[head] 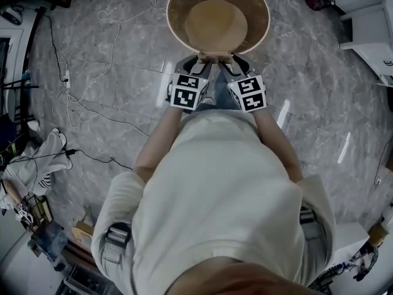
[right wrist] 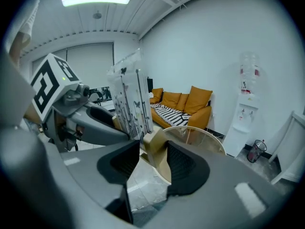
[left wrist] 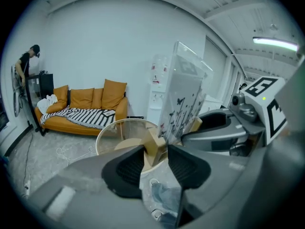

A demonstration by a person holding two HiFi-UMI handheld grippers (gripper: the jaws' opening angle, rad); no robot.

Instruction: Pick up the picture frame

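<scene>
Round glass-topped table on a grey marbled floor

The table (head: pixel 178 32), wooden-rimmed, stands on the floor (head: pixel 319 97) just beyond the jaws of the left gripper (head: pixel 199 63) and right gripper (head: pixel 228 63). A white cable (left wrist: pixel 66 155) lies on the floor left of the jaws, with an orange sofa (left wrist: pixel 81 111) far beyond.

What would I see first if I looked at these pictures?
The see-through picture frame with little butterflies stands out. The left gripper and the right gripper both clamp its wooden foot. In the head view a round table shows just beyond it, and an orange sofa with a striped blanket sits by the far wall.
</scene>
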